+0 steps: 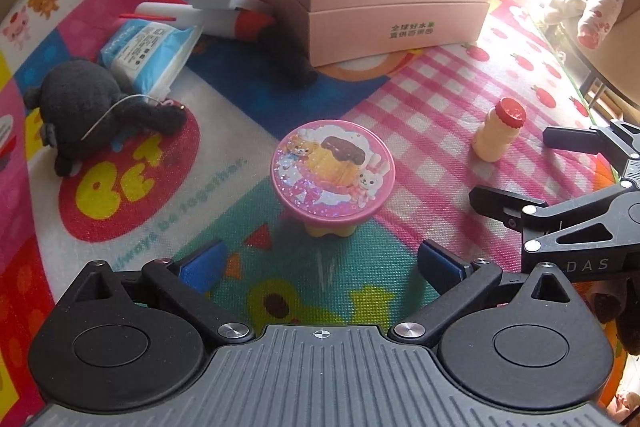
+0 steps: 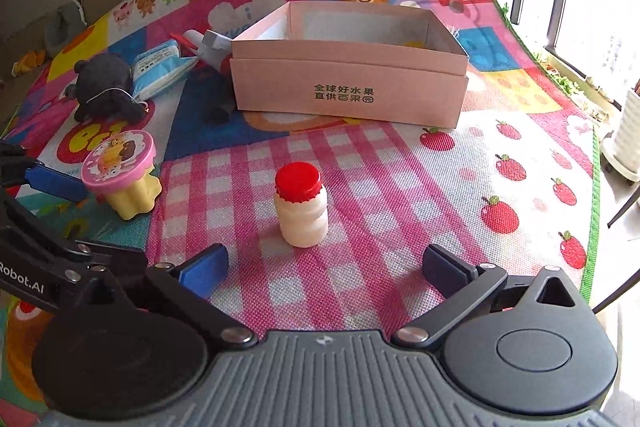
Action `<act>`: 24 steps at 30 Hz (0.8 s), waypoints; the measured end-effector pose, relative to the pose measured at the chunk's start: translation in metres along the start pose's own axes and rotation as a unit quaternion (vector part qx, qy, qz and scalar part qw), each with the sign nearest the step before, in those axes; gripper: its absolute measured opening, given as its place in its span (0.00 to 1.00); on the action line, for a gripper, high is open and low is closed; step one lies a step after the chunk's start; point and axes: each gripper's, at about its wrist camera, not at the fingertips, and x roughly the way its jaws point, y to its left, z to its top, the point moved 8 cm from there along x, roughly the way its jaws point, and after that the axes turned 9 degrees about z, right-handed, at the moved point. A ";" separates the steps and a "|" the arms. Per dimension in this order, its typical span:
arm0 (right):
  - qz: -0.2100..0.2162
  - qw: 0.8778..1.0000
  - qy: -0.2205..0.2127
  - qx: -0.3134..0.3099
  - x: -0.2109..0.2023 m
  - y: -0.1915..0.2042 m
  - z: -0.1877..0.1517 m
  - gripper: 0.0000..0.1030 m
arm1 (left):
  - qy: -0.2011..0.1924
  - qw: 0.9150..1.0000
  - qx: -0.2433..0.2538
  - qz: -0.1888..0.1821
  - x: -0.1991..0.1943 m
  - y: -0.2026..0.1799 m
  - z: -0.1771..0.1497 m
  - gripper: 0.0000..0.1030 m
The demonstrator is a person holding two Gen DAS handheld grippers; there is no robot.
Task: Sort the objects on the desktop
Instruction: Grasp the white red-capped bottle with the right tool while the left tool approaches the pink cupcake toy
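A: Left gripper?
B: Fingers wide, holding nothing. It sits low over the play mat, blue pads on either side of the view.

A: What's in front of it?
B: Pudding cup, just ahead, centred between the fingers but not touched. Pink round lid with cartoon bears, yellow body, upright on the mat.

A: Right gripper?
B: Also spread wide, nothing held. Over the pink checked patch of the mat.

A: And ahead of that one?
B: Small bottle, white ribbed body, red cap, upright, just ahead and between the fingers, apart from both.

A: Do the grippers see each other?
B: Yes. The right one shows at the right edge of the left view, near the bottle. The left one shows at the left edge of the right view, one blue pad just beside the cup.

A: Farther back?
B: Left side: dark plush toy lying on the mat, tissue pack just behind it, touching or nearly. Past that a white and red item, can't tell what.

A: Box?
B: Pink box, open top, well beyond both cup and bottle, printed text on the front wall. Something yellow lies inside in the left view, too small to name. A dark thing lies at its near left corner, unclear.

A: Beyond the mat?
B: Window on the right, bright.
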 end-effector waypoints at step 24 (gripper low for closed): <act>0.003 0.998 -0.044 -0.047 -0.018 0.013 0.028 0.24 | -0.167 0.985 0.031 0.032 -0.030 -0.001 0.002 0.98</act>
